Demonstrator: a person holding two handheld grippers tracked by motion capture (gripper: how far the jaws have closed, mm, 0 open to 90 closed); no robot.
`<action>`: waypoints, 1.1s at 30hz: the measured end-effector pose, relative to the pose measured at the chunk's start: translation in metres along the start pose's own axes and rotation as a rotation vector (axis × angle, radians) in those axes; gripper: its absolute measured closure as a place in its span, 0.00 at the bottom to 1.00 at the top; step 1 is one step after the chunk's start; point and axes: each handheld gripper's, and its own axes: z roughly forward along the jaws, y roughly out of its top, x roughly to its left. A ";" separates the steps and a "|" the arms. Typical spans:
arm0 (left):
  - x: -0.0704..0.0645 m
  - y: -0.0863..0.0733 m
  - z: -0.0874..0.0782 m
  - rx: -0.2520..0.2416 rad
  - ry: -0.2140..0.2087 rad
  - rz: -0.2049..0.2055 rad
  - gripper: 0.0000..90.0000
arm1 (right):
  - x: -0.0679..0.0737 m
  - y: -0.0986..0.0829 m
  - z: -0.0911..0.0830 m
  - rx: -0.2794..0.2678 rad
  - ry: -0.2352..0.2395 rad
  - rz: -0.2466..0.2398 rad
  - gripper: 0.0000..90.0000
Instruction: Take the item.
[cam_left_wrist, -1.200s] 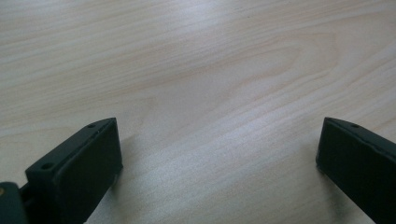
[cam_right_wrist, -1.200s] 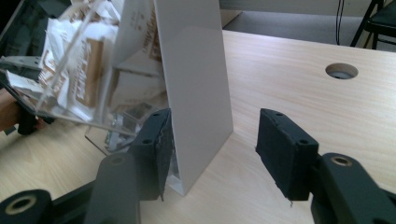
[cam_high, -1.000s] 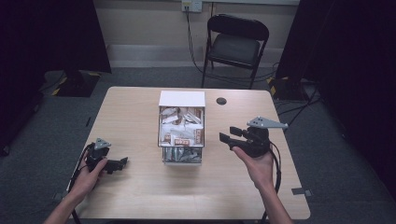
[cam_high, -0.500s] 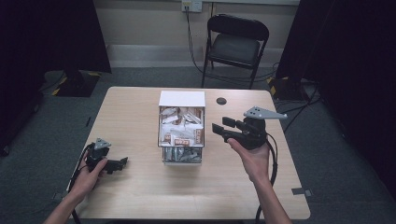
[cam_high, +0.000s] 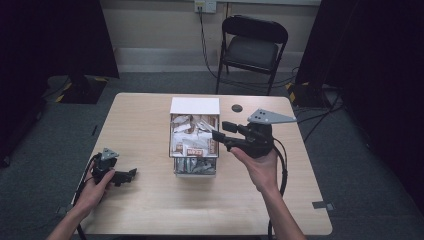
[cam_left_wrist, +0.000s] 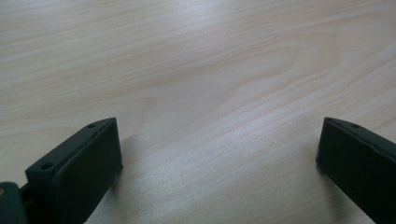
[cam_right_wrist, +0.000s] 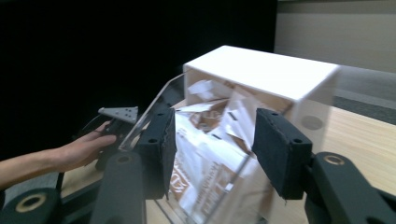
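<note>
**Right gripper at the box, nothing picked yet**

The box (cam_high: 194, 142) stands near the middle of the table (cam_high: 150, 210), a little toward its far edge. It is clear-walled with a white far part, open on top, and packed with crumpled sachets (cam_high: 192, 147) in white and brown, some with printing too small to read. All of them appear to lie inside; none lies out on the table, so the picking looks barely begun.

The right gripper (cam_high: 218, 131) is held in the air at the box's right side, its tips over the rim. In the right gripper view its jaws stand spread with the sachets (cam_right_wrist: 210, 135) between and beyond them, pinching nothing (cam_right_wrist: 212, 135). Closing on a sachet and lifting it out are likely what remains.

The left gripper (cam_high: 131, 173) rests on the table toward the near left corner, well apart from the box, jaws spread wide over bare wood (cam_left_wrist: 215, 84) and empty.
</note>
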 end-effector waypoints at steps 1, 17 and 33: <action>0.000 0.000 0.000 0.000 0.000 0.000 0.00 | 0.004 0.001 0.005 0.000 0.018 -0.007 0.57; 0.000 0.000 0.000 0.000 0.000 0.000 0.00 | 0.015 -0.002 0.043 0.087 0.097 -0.053 0.68; 0.000 0.000 0.000 0.002 -0.004 0.000 0.00 | 0.008 -0.012 0.062 0.186 0.084 -0.062 0.74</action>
